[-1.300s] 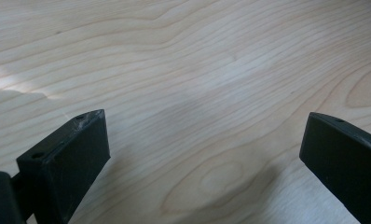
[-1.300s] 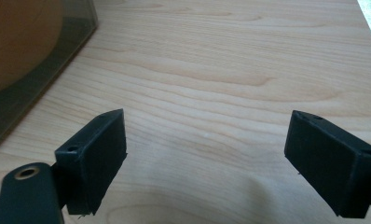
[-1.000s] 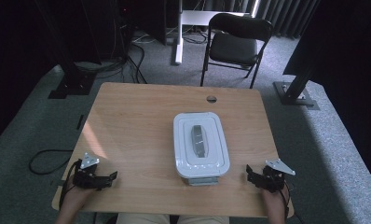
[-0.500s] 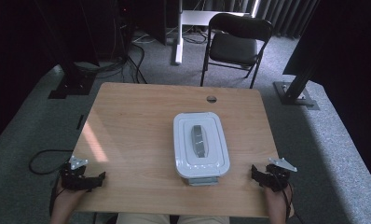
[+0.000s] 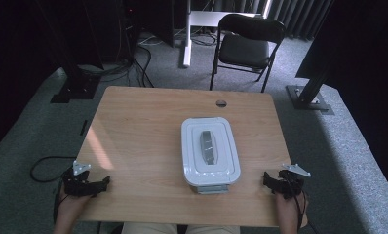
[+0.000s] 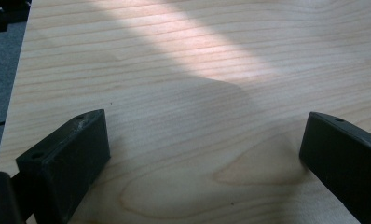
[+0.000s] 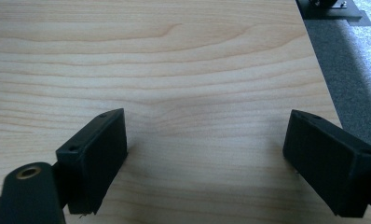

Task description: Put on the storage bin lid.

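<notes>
Between grippers (image 5: 106, 181) (image 5: 265, 178), lidded container (image 5: 210, 152)

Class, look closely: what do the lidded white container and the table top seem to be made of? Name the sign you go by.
Container: probably plastic, smooth white with soft gloss, moulded rounded corners, a grey handle on its lid. Table: light wood or wood-look laminate, matt, with grain lines running across it.

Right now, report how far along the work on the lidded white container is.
Nothing looks done: the white rectangular plastic container sits mid-table with its grey-handled lid on. In hand: nothing; the left tool and right tool rest open near the front corners of the light wooden table, apart from the container. Reaching and handling it all remain.
</notes>
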The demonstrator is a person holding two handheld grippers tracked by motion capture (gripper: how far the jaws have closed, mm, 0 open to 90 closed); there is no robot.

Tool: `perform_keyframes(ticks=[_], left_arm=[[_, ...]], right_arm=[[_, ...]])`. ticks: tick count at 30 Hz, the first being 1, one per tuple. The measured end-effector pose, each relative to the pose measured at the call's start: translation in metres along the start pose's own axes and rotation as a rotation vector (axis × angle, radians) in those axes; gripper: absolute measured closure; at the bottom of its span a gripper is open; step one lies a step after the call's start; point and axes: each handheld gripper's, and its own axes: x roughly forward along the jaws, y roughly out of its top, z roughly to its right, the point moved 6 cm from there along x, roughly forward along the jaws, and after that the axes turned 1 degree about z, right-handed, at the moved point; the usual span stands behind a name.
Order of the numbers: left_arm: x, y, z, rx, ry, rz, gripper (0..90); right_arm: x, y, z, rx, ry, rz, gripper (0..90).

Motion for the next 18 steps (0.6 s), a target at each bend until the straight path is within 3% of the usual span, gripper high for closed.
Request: perform_keyframes(ticks=[11, 18], left_arm=[[0.0020, 0.0019, -0.0026, -0.054, 0.051, -0.001, 2.1], [0.0019, 0.0019, -0.0031, -0.059, 0.056, -0.002, 2.1]], right_arm=[[0.0034, 0.0032, 0.0022, 0.000, -0.001, 0.000, 13.3], [0.0034, 0.0032, 0.0022, 0.000, -0.001, 0.000, 13.3]])
